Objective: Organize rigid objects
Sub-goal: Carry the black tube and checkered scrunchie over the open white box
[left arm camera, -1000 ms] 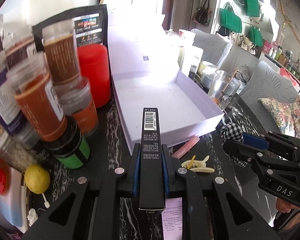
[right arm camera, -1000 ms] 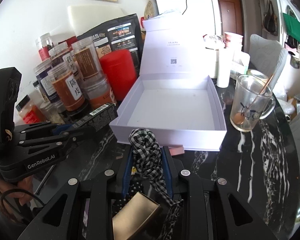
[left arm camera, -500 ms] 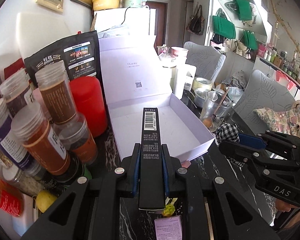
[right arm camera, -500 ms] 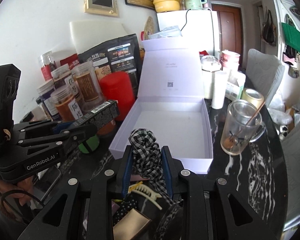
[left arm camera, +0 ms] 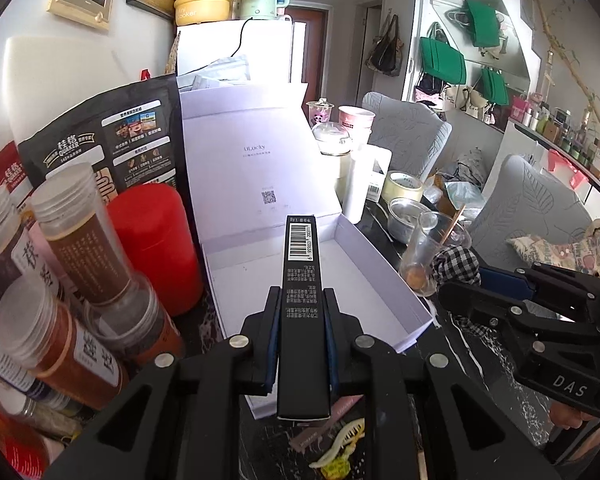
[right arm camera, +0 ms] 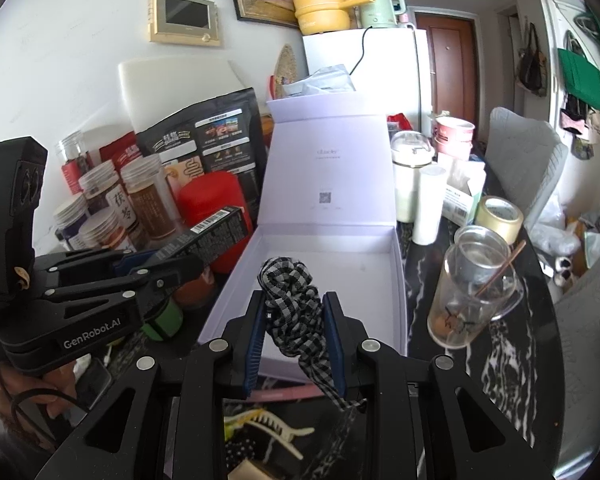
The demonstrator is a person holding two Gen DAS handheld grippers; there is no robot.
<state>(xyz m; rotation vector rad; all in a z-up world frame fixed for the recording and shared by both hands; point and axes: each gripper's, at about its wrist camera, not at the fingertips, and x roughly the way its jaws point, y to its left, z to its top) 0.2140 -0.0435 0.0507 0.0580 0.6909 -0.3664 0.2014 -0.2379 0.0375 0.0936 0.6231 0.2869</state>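
My left gripper (left arm camera: pixel 300 300) is shut on a long black carton with a barcode (left arm camera: pixel 301 280), held above the near edge of the white gift box (left arm camera: pixel 388 264), whose lid stands upright behind it. The right gripper (right arm camera: pixel 294 308) is shut on a black-and-white checked fabric hair tie (right arm camera: pixel 288 284), also raised over the box's (right arm camera: pixel 398 280) near edge. Each gripper shows in the other's view: the right gripper (left arm camera: pixel 456 276) at the right with the checked tie (left arm camera: pixel 456 264), the left gripper (right arm camera: pixel 196 250) at the left with the black carton (right arm camera: pixel 216 232). The box interior is empty.
Spice jars (left arm camera: pixel 80 240), a red canister (left arm camera: pixel 156 244) and a black pouch (left arm camera: pixel 108 140) crowd the box's left side. A glass mug with a stick (right arm camera: pixel 476 292), a tape roll (right arm camera: pixel 500 216) and white bottles stand to its right. A cream hair claw (right arm camera: pixel 268 428) and a pink item lie on the black marble table (right arm camera: pixel 516 356) below.
Both grippers have risen with their loads; the box and table now sit lower and farther in both views, with more of the room above showing. Neither grip has changed.
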